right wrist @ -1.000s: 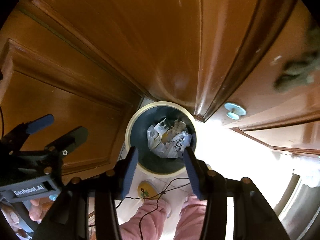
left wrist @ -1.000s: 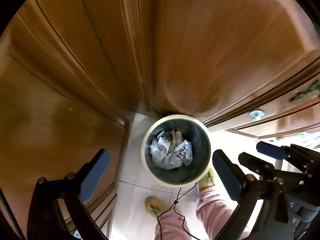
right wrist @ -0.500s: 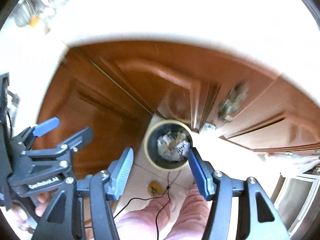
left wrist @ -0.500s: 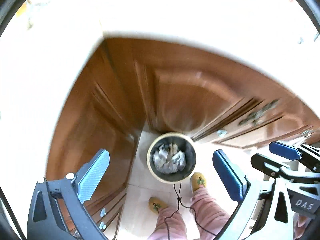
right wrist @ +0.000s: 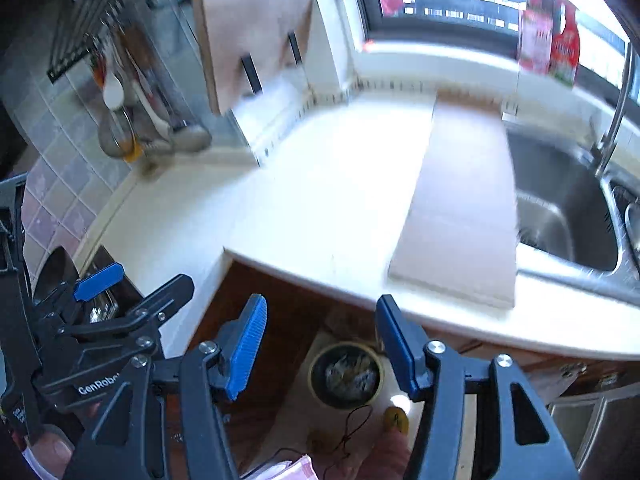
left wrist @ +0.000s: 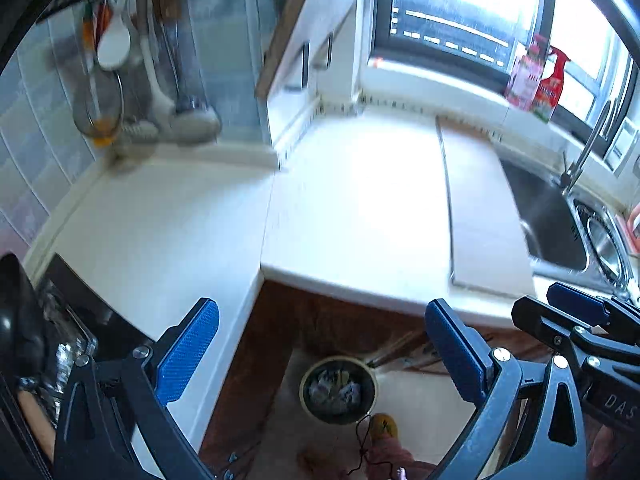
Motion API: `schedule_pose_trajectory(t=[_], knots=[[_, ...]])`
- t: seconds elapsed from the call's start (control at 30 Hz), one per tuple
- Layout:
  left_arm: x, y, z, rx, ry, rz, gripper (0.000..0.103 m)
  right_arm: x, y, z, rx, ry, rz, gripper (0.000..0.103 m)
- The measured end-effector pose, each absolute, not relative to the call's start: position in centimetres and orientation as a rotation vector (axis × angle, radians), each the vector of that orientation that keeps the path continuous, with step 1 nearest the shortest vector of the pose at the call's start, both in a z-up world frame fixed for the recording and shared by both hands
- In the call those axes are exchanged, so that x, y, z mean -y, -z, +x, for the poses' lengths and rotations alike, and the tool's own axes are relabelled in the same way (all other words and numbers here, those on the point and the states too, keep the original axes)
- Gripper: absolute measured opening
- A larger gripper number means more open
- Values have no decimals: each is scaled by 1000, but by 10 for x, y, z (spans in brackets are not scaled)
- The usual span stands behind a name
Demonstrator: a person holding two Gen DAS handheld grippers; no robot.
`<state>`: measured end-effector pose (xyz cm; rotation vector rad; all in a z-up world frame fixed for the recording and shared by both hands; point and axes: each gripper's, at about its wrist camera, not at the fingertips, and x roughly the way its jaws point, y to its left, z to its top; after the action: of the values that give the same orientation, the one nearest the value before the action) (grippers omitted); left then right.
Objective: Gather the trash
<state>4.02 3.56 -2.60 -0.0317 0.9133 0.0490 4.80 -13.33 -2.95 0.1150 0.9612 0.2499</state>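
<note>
A round dark bin with a cream rim [left wrist: 338, 390] stands on the floor in the cabinet corner, holding crumpled white paper; it also shows in the right wrist view [right wrist: 346, 375]. My left gripper [left wrist: 320, 344] is open and empty, high above the bin at counter height. My right gripper [right wrist: 322, 338] is open and empty, also above the bin. The right gripper shows at the right edge of the left wrist view [left wrist: 580, 320], and the left gripper shows at the left of the right wrist view [right wrist: 120, 296].
A white L-shaped countertop [left wrist: 352, 208] fills the middle, with a board [right wrist: 460, 216] beside a steel sink [right wrist: 568, 216] and tap. Utensils [left wrist: 120, 80] hang on the tiled wall at left. Spray bottles [left wrist: 540, 76] stand on the window sill. Slippered feet [left wrist: 382, 426] stand by the bin.
Both grippers have risen from just above the bin to above counter height and tilted up; the countertop, sink and window have come into view. Both stay open.
</note>
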Motion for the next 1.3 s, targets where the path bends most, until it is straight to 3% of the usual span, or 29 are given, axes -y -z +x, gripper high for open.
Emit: schedule_pose_trajectory(t=[0.27, 0.53, 1.3], knots=[[-28, -29, 32, -812, -58, -59, 102, 133, -29, 32, -829, -227, 88, 58], [-17, -55, 22, -767, -86, -45, 102, 137, -51, 24, -765, -218, 64, 58], [-5, -65, 16, -747, -120, -17, 102, 143, -62, 17, -710, -203, 45, 58]])
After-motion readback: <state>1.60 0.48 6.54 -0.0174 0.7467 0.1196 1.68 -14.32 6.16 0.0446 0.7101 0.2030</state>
